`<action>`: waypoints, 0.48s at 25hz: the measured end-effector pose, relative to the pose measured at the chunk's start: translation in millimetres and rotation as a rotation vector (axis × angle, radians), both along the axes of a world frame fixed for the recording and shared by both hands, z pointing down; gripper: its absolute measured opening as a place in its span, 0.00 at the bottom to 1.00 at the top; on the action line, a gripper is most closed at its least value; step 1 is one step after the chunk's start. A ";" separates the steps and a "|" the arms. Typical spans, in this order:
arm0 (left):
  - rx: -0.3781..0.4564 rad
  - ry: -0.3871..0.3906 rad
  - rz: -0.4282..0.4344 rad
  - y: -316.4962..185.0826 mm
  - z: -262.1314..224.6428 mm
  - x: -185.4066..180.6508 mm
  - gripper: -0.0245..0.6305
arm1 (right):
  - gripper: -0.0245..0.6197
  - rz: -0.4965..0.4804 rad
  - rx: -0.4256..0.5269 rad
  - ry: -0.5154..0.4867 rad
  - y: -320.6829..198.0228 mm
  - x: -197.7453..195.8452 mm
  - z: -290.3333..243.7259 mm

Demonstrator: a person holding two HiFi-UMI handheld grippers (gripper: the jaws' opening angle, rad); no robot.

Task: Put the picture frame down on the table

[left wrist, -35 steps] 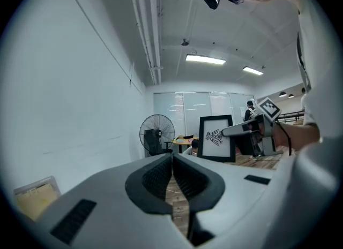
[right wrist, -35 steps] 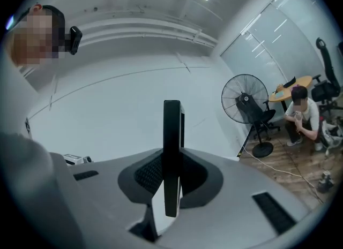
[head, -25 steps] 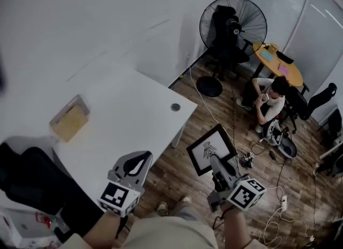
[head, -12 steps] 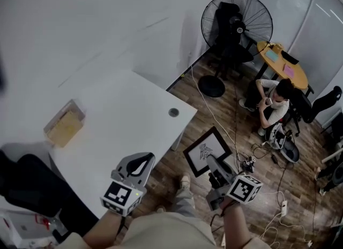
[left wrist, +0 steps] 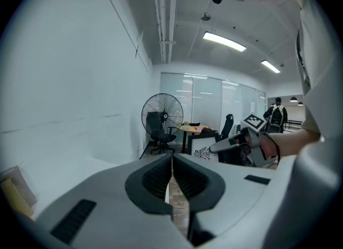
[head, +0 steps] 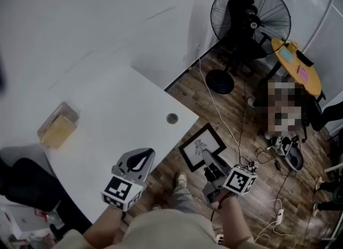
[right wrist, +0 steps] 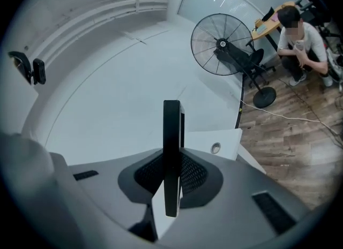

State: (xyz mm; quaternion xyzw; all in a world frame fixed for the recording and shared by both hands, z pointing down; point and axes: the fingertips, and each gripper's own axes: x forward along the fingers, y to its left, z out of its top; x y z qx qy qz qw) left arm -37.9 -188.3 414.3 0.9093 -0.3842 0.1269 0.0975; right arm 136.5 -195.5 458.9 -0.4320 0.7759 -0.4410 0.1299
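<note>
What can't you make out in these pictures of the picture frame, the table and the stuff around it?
- Picture frame drawing: too small in the head view, and the frame is edge-on in the right gripper view, so its face is hidden.
- Yellowish box on the table: contents blurred in the head view.
- Round fitting in the tabletop: too small to identify.
- Dark shape beside the table: cut off by the head view's left edge.
</note>
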 end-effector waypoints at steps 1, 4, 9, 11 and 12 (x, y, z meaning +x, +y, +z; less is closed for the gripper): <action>-0.002 -0.013 -0.013 -8.8 3.9 3.6 0.08 | 0.14 -0.013 -0.011 0.009 -10.7 3.4 7.0; -0.024 -0.030 -0.040 -33.9 13.6 16.6 0.08 | 0.14 -0.049 -0.057 0.010 -42.7 12.0 29.0; -0.079 -0.058 -0.076 -68.8 34.4 36.0 0.08 | 0.14 -0.101 -0.136 -0.062 -88.4 20.2 65.3; -0.101 -0.072 -0.094 -81.3 44.2 41.4 0.08 | 0.14 -0.114 -0.175 -0.087 -103.1 23.8 82.2; -0.113 -0.077 -0.103 -86.9 49.6 43.2 0.08 | 0.14 -0.116 -0.198 -0.089 -109.0 25.9 92.6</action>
